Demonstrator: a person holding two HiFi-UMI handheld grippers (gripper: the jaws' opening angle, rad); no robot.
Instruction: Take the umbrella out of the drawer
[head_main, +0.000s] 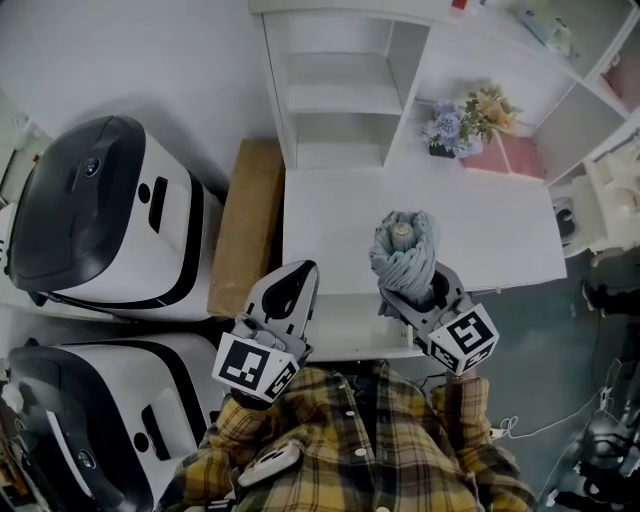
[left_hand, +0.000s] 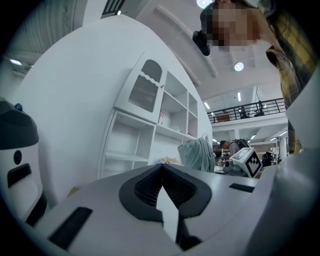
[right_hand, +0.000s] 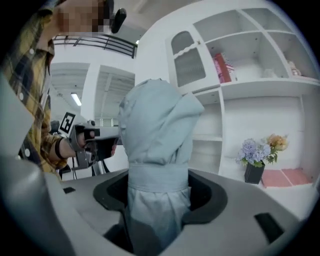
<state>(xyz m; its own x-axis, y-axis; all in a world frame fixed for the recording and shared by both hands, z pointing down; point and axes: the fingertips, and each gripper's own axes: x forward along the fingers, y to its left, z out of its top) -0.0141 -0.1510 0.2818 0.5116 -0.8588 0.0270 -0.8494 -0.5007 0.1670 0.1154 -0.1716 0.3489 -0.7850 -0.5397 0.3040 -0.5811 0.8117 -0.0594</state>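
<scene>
White desk (head_main: 330, 230) lies below the umbrella (head_main: 403, 255), which is clamped at its strapped waist by the right gripper (head_main: 425, 300), long axis upright along the jaws, while the left gripper (head_main: 296, 280) is closed on nothing, just beside.

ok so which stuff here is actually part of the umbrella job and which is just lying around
Part of the job:
- umbrella, folded, held upright
- right gripper, clamped on it
- left gripper, shut and empty

Just lying about:
- pot of flowers on the desk
- shelf unit
- brown board
- white machines
</scene>
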